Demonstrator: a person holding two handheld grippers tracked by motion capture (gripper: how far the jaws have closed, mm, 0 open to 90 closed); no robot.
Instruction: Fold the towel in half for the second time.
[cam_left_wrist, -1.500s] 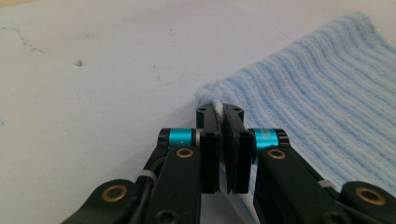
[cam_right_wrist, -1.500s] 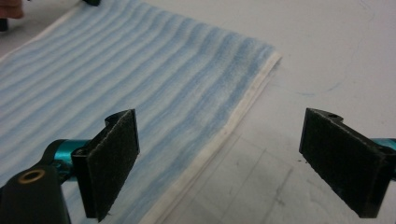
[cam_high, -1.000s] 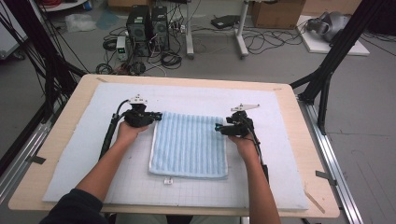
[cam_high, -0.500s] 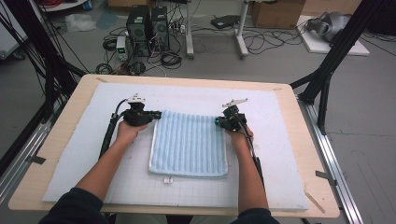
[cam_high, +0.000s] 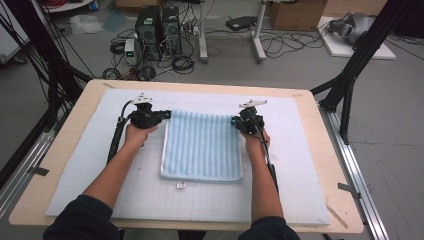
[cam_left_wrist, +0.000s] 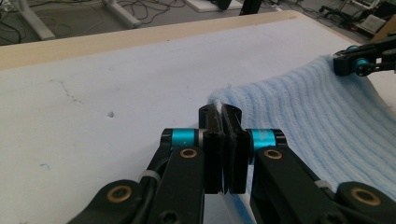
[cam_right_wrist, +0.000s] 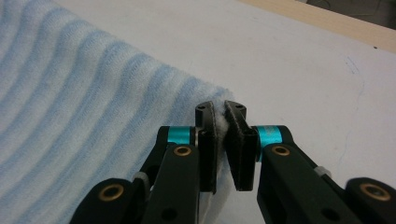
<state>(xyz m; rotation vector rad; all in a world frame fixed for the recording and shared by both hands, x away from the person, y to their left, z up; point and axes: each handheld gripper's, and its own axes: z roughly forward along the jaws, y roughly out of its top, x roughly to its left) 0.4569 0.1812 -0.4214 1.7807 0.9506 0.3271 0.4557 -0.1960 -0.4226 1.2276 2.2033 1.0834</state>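
Observation:
A light blue ribbed towel (cam_high: 202, 145) lies folded on the white mat (cam_high: 90, 150). My left gripper (cam_high: 167, 114) is shut on the towel's far left corner; in the left gripper view the jaws pinch the cloth (cam_left_wrist: 299, 102) at that gripper (cam_left_wrist: 220, 112). My right gripper (cam_high: 234, 121) holds the far right corner. In the right gripper view the towel (cam_right_wrist: 70, 102) runs into that gripper (cam_right_wrist: 220, 116), whose jaws have just closed on a white tuft of it. The right gripper (cam_left_wrist: 359, 63) also appears far off in the left gripper view.
The mat covers a wooden table (cam_high: 320, 125). A small white tag (cam_high: 180, 185) sticks out at the towel's near edge. Black frame posts (cam_high: 350, 75) stand at the table's far corners, with computers and cables (cam_high: 160, 30) on the floor beyond.
The right gripper moved in to the towel's far right corner and closed on it. The left gripper stayed shut on the far left corner.

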